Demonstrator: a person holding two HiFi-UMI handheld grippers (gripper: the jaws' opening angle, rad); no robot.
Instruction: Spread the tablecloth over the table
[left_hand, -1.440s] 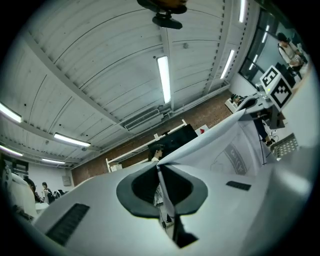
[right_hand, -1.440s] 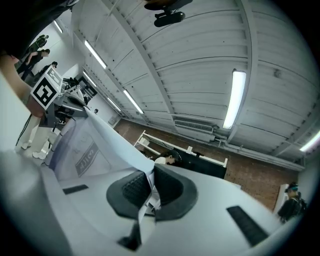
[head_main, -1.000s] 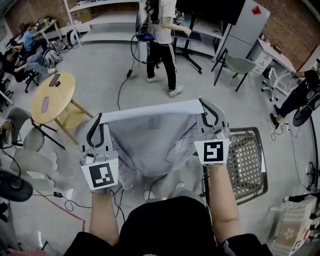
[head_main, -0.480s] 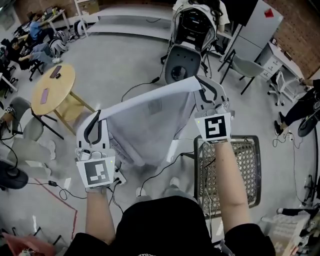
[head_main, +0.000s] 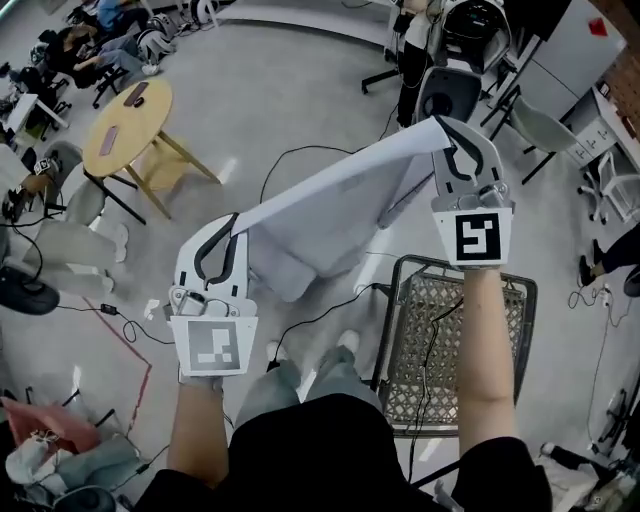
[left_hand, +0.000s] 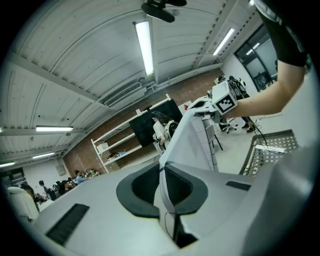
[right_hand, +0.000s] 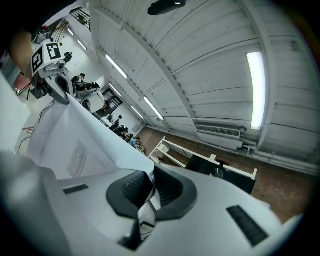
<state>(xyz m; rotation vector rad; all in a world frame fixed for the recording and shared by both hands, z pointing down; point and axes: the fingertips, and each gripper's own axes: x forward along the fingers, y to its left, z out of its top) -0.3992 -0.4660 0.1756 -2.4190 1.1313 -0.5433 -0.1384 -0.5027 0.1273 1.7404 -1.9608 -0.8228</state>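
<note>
A white tablecloth (head_main: 335, 215) hangs stretched in the air between my two grippers, its top edge taut and the rest drooping in folds. My left gripper (head_main: 237, 218) is shut on its left corner, low and near my body. Higher and farther out, my right gripper (head_main: 441, 122) is shut on the other corner. In the left gripper view the tablecloth (left_hand: 187, 142) runs from the left gripper (left_hand: 162, 167) up to the right one (left_hand: 200, 104). The right gripper view shows the right gripper (right_hand: 149, 176) pinching the tablecloth (right_hand: 75, 140), with the left gripper (right_hand: 62, 90) far off. No table under the cloth is in view.
A metal mesh chair (head_main: 455, 345) stands by my right leg. A round wooden table (head_main: 125, 125) is at the far left, with seated people beyond it. A wheeled machine (head_main: 465, 50), a person beside it and office chairs stand ahead. Cables (head_main: 310, 320) cross the grey floor.
My view has swung left across the room. The right gripper has gone up and away, the left one down, so the cloth's top edge now slants. The standing person has left the centre.
</note>
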